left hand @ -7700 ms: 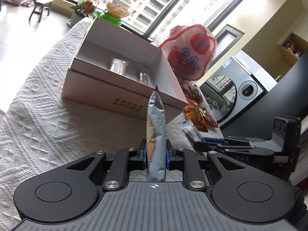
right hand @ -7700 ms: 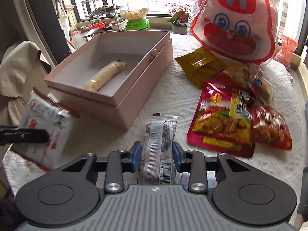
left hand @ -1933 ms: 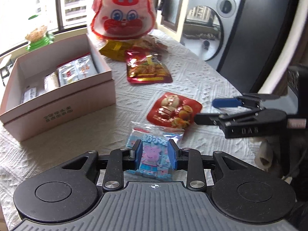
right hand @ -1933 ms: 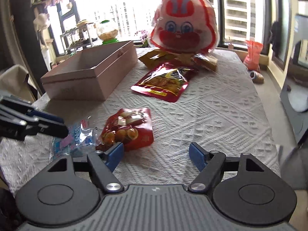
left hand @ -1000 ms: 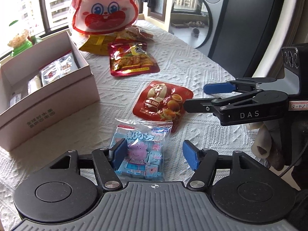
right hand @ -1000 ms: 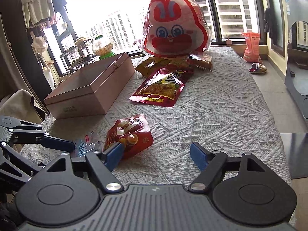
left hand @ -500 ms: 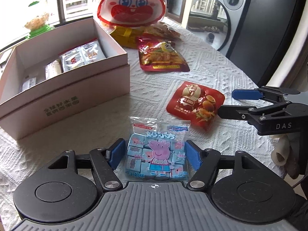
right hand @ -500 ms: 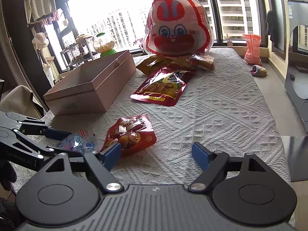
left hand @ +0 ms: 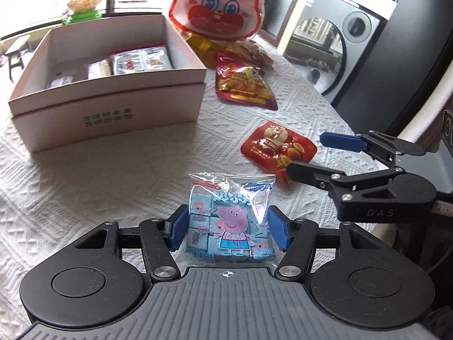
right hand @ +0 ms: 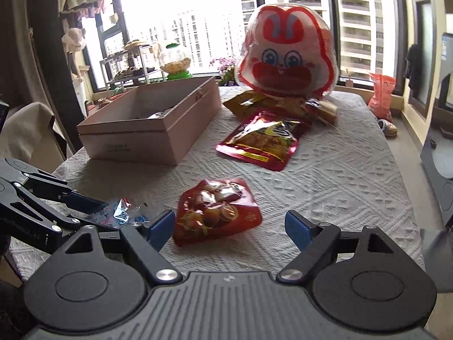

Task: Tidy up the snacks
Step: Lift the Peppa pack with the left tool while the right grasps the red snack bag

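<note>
A blue Peppa Pig candy bag lies on the white tablecloth between the open jaws of my left gripper; the blue pads sit close to its sides. Whether they touch it I cannot tell. My right gripper is open over the near edge of a small red snack pouch, also in the left wrist view. The open pink box at the left holds several packets. The candy bag shows partly in the right wrist view.
A large red snack bag lies past the pouch. A big rabbit-face bag stands at the table's far end over yellow packets. A washing machine stands right of the table. The table edge runs close on the right.
My left gripper opened, released the candy bag onto the cloth, then moved back around it with jaws narrowing. My right gripper, open throughout, moved closer to the small red pouch.
</note>
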`<act>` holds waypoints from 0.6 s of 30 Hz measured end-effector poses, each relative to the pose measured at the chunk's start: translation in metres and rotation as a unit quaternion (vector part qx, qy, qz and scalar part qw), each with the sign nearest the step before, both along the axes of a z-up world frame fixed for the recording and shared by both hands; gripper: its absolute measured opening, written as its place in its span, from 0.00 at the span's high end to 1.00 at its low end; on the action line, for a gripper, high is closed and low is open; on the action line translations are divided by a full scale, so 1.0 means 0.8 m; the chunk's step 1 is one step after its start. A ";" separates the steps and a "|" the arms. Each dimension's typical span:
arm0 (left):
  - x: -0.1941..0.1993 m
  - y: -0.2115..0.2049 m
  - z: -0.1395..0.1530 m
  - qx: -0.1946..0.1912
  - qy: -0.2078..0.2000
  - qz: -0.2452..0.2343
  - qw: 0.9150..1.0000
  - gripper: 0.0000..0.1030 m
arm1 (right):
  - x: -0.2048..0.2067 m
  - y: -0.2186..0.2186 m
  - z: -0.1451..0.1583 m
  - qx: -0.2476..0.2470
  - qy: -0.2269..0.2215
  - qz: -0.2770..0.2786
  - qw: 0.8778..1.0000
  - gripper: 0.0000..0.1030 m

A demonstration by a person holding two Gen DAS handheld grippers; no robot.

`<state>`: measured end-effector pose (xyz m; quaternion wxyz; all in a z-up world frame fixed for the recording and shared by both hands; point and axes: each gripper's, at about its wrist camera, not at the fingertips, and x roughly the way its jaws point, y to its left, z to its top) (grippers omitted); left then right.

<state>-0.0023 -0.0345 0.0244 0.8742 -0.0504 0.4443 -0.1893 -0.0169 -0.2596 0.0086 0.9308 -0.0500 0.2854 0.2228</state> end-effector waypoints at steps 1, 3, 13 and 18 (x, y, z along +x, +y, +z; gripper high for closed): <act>-0.005 0.005 0.003 -0.004 -0.001 0.009 1.000 0.36 | 0.002 0.009 0.000 -0.014 -0.002 0.010 1.000 0.17; -0.014 0.014 0.009 -0.011 -0.008 0.018 1.000 0.36 | 0.008 0.025 -0.006 -0.051 0.010 0.022 0.998 0.17; -0.021 0.043 0.035 -0.049 -0.040 0.074 0.995 0.36 | -0.005 -0.032 0.007 -0.122 -0.030 -0.089 0.988 0.18; -0.020 0.037 0.021 -0.055 -0.020 0.056 0.997 0.36 | 0.011 -0.031 0.016 -0.020 0.031 -0.063 0.997 0.18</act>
